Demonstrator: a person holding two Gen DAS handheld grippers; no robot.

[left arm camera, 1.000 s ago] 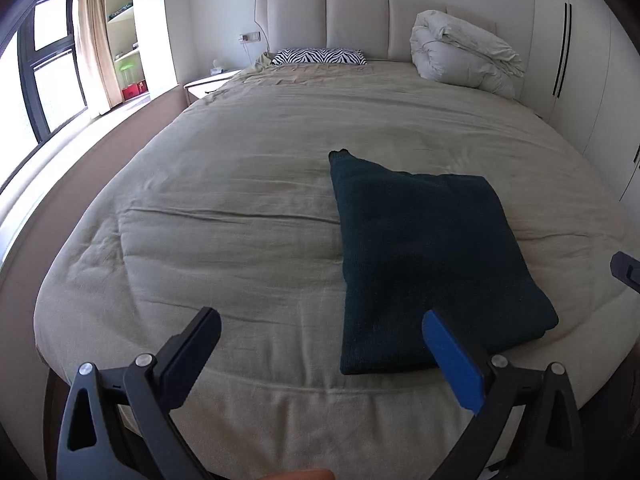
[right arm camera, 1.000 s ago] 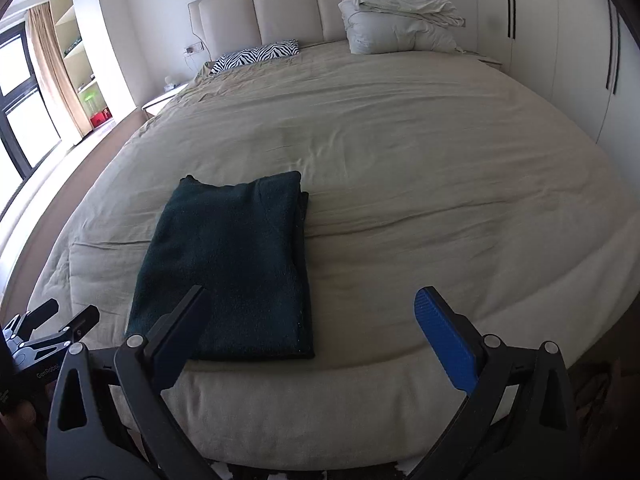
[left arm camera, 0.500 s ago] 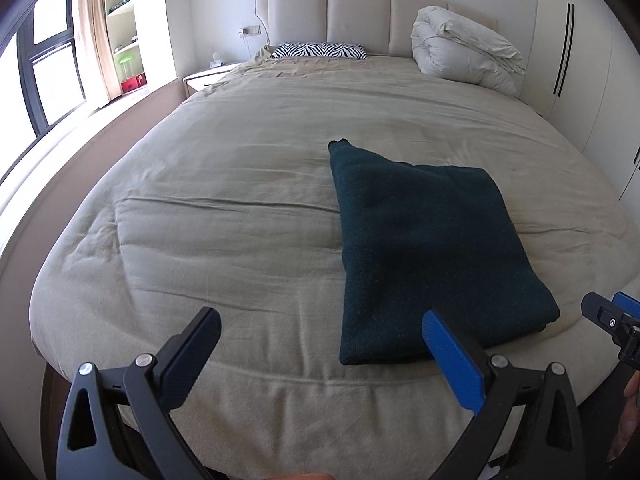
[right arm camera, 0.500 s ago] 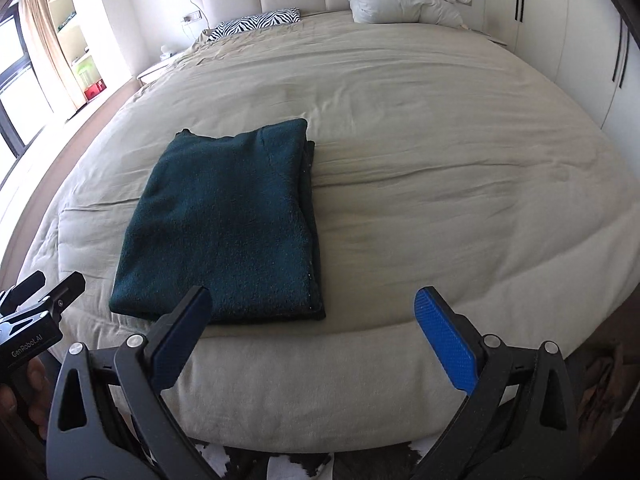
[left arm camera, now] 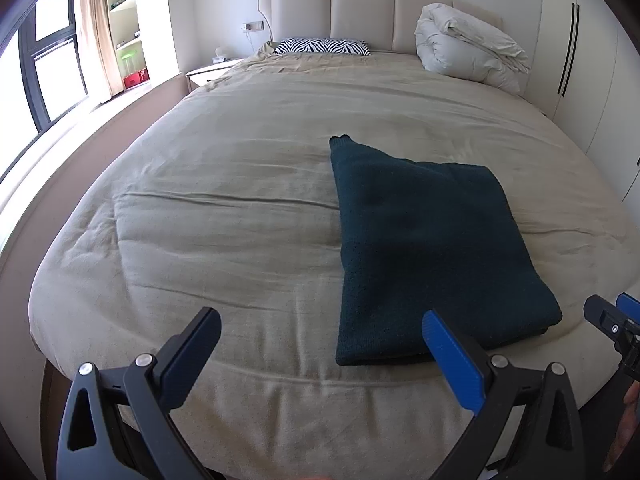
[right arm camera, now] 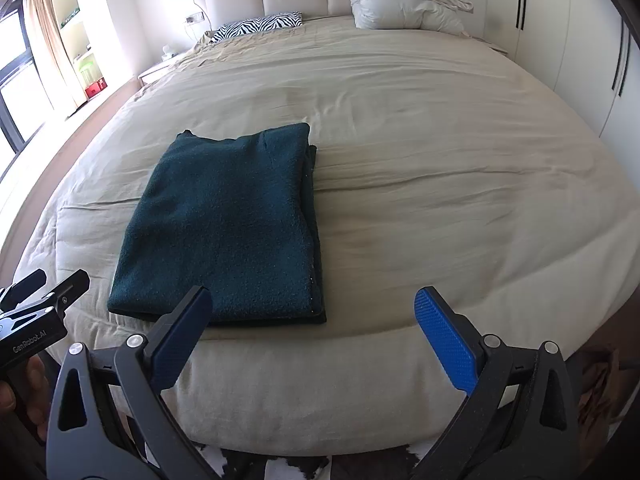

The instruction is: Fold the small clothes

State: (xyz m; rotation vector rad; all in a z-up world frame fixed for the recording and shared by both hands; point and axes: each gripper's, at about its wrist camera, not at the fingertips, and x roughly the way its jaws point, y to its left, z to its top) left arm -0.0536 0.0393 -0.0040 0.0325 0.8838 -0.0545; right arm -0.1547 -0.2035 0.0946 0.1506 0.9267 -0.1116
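We're hovering both the left gripper (left arm camera: pixel 320 344) and right gripper (right arm camera: pixel 312 320), jaws wide and empty, near the folded dark-green fleece garment (right arm camera: pixel 228 224); best pinching the near corners evenly.

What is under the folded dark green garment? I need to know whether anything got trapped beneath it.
The dark green garment lies flat on the beige bedspread, which shows all around it. Its own lower layers peek out along one edge; anything beneath them is hidden.

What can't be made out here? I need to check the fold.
- Dark green garment: its underside and inner layers are hidden by its top layer, both views.
- Its near edge, right wrist view: partly behind the right tool finger.
- Nightstand items: too small, left wrist view.
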